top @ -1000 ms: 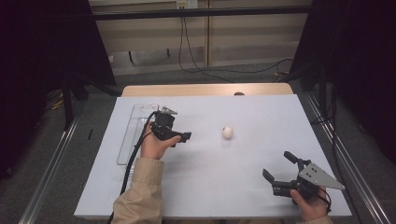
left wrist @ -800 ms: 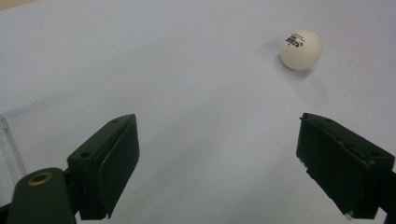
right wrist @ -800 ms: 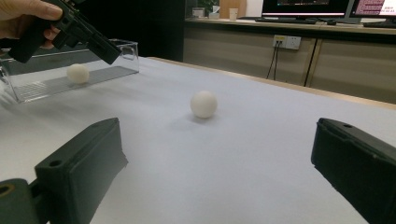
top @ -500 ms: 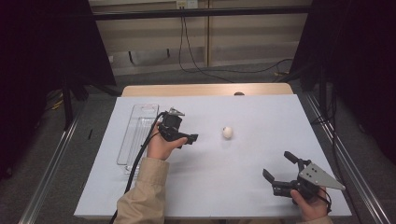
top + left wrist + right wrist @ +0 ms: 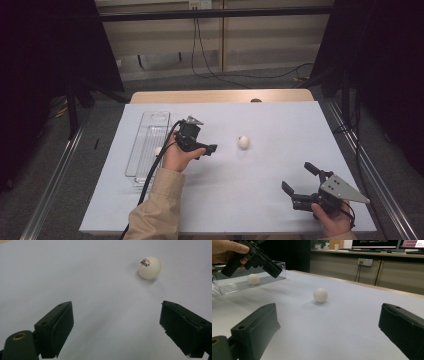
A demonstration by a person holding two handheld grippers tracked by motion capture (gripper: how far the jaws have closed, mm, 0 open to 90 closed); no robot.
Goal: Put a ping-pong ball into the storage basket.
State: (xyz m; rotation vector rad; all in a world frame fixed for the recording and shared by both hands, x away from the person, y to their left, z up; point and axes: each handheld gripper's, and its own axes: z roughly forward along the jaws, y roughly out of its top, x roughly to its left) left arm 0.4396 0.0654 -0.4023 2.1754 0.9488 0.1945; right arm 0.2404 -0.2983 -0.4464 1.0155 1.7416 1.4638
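Note:
A white ping-pong ball (image 5: 243, 142) lies on the white table near its middle. My left gripper (image 5: 207, 149) hovers just left of it, jaws pointing right toward it. In the left gripper view the jaws (image 5: 116, 315) stand open and empty, with the ball (image 5: 149, 267) a short way ahead, toward the right jaw. A second white ball (image 5: 158, 150) rests inside the clear tray (image 5: 147, 125) at the left. My right gripper (image 5: 298, 177) sits low near the front right edge, open and empty. Its view (image 5: 327, 312) shows the loose ball (image 5: 320, 295) farther off, and the left gripper (image 5: 262, 261) above the tray (image 5: 234, 286).
The tray is long and narrow and runs along the table's left side. A wooden strip (image 5: 220, 96) borders the far edge. A black cable (image 5: 150, 185) trails from the left gripper over the sleeve. White tabletop lies between the two grippers.
My left gripper has shifted a little to the right, away from the tray and toward the loose ball. The right gripper and both balls have stayed put.

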